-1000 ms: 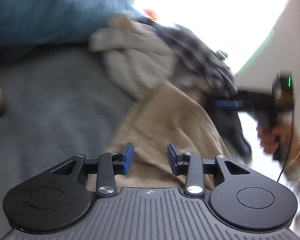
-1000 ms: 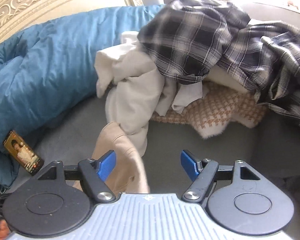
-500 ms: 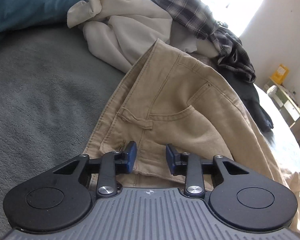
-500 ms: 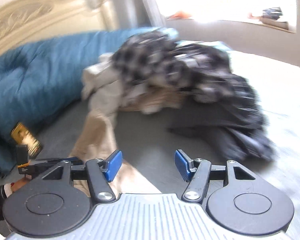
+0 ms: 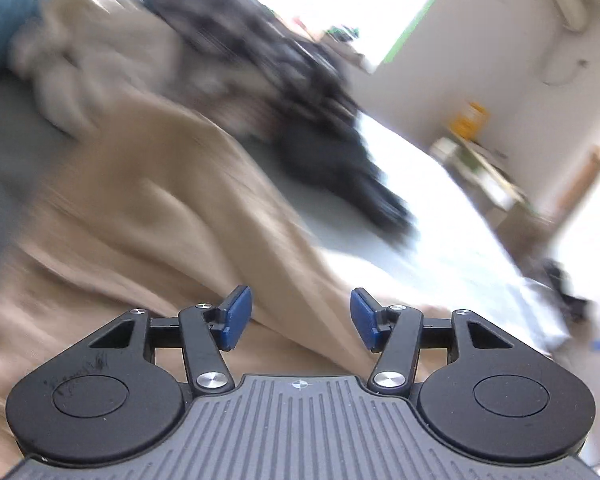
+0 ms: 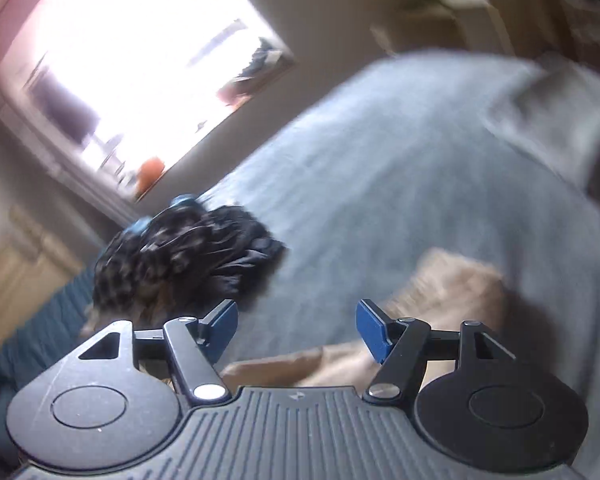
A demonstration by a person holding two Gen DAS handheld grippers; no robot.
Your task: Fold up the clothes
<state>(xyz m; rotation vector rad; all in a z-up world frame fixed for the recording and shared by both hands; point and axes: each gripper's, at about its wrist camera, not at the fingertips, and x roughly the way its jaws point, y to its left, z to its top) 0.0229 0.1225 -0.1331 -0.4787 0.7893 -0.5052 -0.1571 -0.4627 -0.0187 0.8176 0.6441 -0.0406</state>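
pointing: left tongs [image 5: 300, 316] tilt downward over the tan trousers [image 5: 148, 216], which lie spread on the grey bed [image 5: 8, 148]; the view is smeared.
left tongs state: pads apart, having just been opening; trouser cloth shows behind the gap, but nothing is pinched.
right tongs pose: right tongs [image 6: 296, 330] angle down over the bed [image 6: 380, 168], rolled so the window [image 6: 140, 60] sits slanted.
right tongs state: pads wide, having just been opening; nothing is between them, and a tan fold [image 6: 440, 292] lies just beyond.
left view only: cream garment [image 5: 88, 60] and dark plaid heap [image 5: 284, 76] behind the trousers, a blue duvet [image 5: 4, 4] at the top left corner, a shelf [image 5: 480, 168] by the wall.
right view only: the plaid heap [image 6: 180, 252] beside the window wall, teal bedding [image 6: 32, 344] at the left.
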